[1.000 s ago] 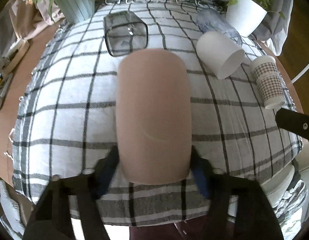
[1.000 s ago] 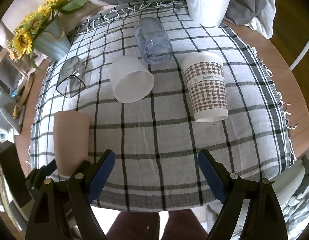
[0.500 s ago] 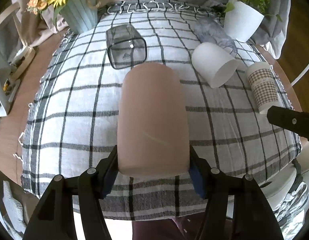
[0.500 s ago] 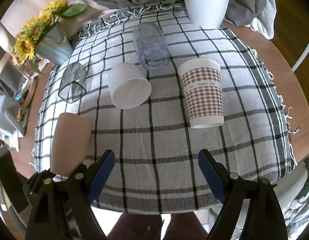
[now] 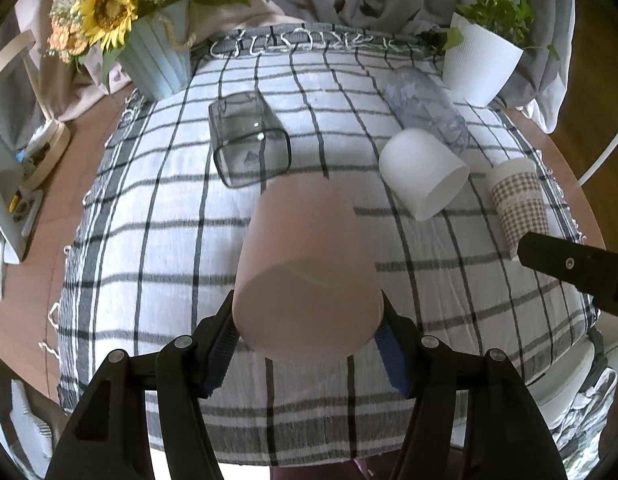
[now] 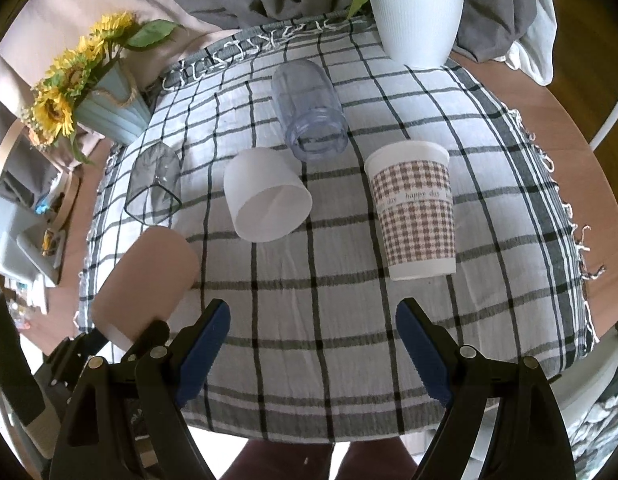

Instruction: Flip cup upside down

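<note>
My left gripper (image 5: 307,334) is shut on a pink cup (image 5: 307,264), gripping it near its flat base, and holds it tilted above the checked tablecloth (image 5: 149,240). The cup's closed base faces the camera and its far end points away and down. The same pink cup (image 6: 147,280) shows at the lower left of the right wrist view, with the left gripper's fingers below it. My right gripper (image 6: 313,344) is open and empty above the front part of the cloth.
On the cloth lie a square smoky glass (image 5: 247,144), a white cup (image 5: 423,174) and a clear bluish jar (image 5: 427,106), all on their sides. A houndstooth paper cup (image 6: 415,210) stands upside down. A sunflower vase (image 5: 157,60) and a white plant pot (image 5: 481,66) stand at the back.
My left gripper has lifted and tipped the pink cup, so its base now faces the camera. The right gripper has drawn back and up a little, staying open.
</note>
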`<move>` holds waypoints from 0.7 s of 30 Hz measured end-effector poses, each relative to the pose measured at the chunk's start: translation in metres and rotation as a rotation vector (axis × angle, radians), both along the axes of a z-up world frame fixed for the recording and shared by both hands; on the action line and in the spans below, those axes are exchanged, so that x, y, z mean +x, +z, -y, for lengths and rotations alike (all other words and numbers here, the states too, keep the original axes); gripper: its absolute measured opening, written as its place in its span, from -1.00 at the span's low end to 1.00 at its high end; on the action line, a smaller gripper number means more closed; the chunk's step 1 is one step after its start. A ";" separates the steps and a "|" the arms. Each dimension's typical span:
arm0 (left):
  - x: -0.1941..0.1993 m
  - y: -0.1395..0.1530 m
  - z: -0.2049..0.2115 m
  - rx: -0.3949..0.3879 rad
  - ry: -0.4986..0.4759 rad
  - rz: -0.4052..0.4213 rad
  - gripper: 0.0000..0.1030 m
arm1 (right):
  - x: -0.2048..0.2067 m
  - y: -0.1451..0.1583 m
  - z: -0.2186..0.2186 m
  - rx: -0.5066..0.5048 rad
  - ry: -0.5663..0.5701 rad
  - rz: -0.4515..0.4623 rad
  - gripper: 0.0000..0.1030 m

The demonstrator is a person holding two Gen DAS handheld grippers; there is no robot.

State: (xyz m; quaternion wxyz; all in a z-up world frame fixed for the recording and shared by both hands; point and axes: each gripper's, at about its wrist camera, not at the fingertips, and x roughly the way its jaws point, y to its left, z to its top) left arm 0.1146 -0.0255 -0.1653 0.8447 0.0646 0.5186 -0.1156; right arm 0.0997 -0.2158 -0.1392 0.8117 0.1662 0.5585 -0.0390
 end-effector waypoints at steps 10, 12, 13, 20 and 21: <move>0.022 0.006 0.006 -0.003 -0.026 0.035 0.20 | 0.012 0.001 0.004 0.007 -0.031 -0.001 0.65; 0.028 0.007 0.008 -0.002 -0.033 0.041 0.20 | 0.013 0.001 0.005 0.008 -0.038 -0.002 0.65; 0.031 0.007 0.009 0.000 -0.038 0.043 0.19 | 0.014 0.001 0.005 0.007 -0.041 -0.002 0.65; 0.047 0.006 0.013 -0.004 -0.050 0.045 0.18 | 0.020 0.002 0.007 0.005 -0.057 -0.001 0.65; 0.049 0.006 0.013 -0.004 -0.050 0.046 0.16 | 0.021 0.002 0.007 0.006 -0.058 0.000 0.65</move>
